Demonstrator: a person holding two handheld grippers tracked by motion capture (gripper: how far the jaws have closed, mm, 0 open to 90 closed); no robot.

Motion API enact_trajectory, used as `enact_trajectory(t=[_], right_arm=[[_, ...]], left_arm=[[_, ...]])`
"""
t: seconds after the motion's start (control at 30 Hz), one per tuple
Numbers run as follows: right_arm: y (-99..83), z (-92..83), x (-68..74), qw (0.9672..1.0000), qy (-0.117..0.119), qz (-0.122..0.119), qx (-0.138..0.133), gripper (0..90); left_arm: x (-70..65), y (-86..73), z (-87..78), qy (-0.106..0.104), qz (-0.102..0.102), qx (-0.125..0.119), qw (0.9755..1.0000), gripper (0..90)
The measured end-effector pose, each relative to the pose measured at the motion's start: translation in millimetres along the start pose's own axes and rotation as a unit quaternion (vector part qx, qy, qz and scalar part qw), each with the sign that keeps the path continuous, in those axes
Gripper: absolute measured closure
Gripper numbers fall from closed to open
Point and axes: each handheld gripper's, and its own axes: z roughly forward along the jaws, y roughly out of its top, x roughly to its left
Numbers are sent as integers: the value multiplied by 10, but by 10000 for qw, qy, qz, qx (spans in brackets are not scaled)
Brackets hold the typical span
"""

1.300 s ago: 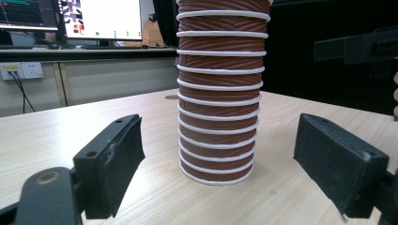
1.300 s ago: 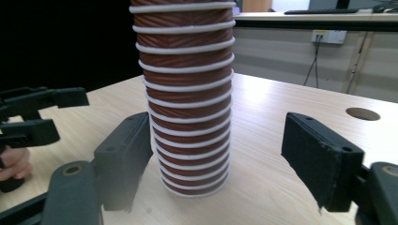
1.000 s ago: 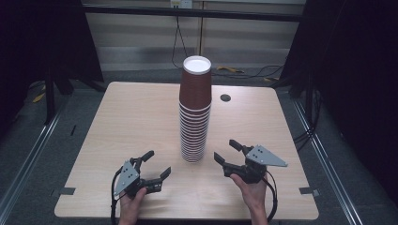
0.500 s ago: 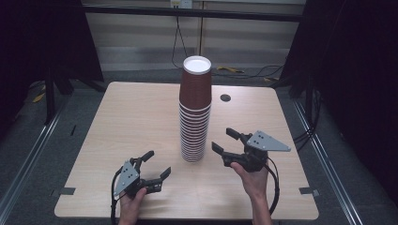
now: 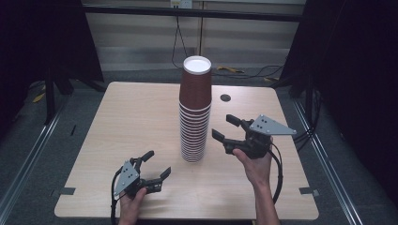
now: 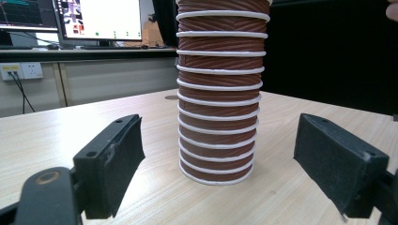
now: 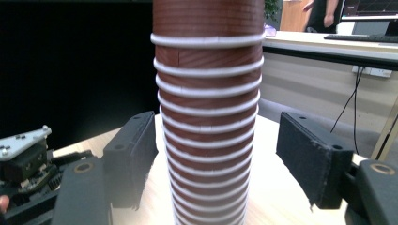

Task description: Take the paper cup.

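A tall stack of brown ribbed paper cups with white rims (image 5: 195, 112) stands upside down at the middle of the table. My left gripper (image 5: 157, 163) rests low near the front edge, left of the stack, jaws apart and nothing between them. In the left gripper view the stack (image 6: 218, 93) stands well ahead of the jaws. My right gripper (image 5: 223, 126) hovers to the right of the stack, lifted off the table and pointing at it, open. In the right gripper view the stack (image 7: 209, 117) rises close ahead between the two pads without touching them.
The wooden table (image 5: 131, 122) has a small black round cap (image 5: 225, 98) behind the stack. Dark curtains and floor rails flank the table. Cables run along the wall behind. Monitors (image 6: 98, 18) sit on a desk beyond.
My right gripper has risen off the table and shifted a little toward the stack. The left gripper and the stack have stayed where they were.
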Motion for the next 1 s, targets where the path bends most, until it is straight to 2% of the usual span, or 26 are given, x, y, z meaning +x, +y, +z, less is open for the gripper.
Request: enact_trajectory(t=[0.43, 0.53, 0.77, 0.8, 1.0], right_arm=[[420, 95, -46, 9998, 129, -176, -19, 253], [503, 111, -60, 9996, 230, -155, -36, 239], [641, 146, -88, 9995, 294, -137, -64, 201], [681, 170, -100, 9993, 364, -101, -33, 184], [787, 244, -125, 9991, 399, -123, 72, 160]], left_arm=[[-1, -1, 0, -1, 4, -11, 10000, 157], [-2, -1, 1, 0, 5, -12, 10000, 157], [-2, -1, 1, 0, 5, -12, 10000, 157], [-2, -1, 1, 2, 7, -12, 10000, 157], [-2, -1, 1, 0, 3, -15, 10000, 157]])
